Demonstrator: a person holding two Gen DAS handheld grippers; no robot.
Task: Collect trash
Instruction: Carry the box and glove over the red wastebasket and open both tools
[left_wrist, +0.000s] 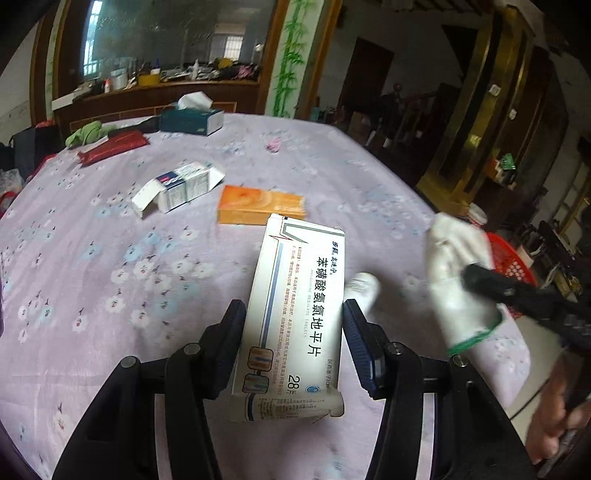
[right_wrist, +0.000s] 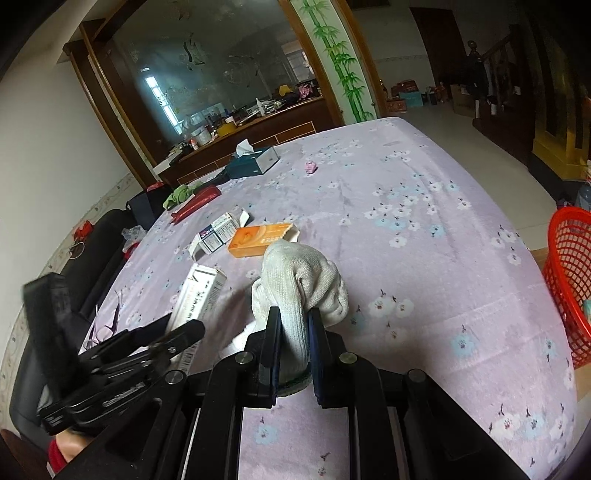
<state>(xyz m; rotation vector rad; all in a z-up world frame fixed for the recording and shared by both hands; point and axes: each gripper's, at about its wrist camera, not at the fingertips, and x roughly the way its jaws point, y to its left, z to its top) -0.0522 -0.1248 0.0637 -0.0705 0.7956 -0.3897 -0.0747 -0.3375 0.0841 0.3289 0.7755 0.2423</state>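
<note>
The left gripper (left_wrist: 293, 339) is pinching a white tablet box (left_wrist: 295, 317) across its long sides, holding it above the near part of the table (left_wrist: 110, 295). Being thin card and likely empty, it looks light and easily crushed, so the flat side panels are probably the safest hold. The right gripper (right_wrist: 293, 339) is squeezing a white knit glove (right_wrist: 303, 291) near its cuff; soft and limp, the glove is slumping over the fingers. A red basket (right_wrist: 569, 280) is sitting off the table's right edge, likely where the trash goes. Farther out, an orange box (left_wrist: 260, 205) and an opened white carton (left_wrist: 181, 186) are lying just beside each other, both light card, best gripped across their narrow width.
</note>
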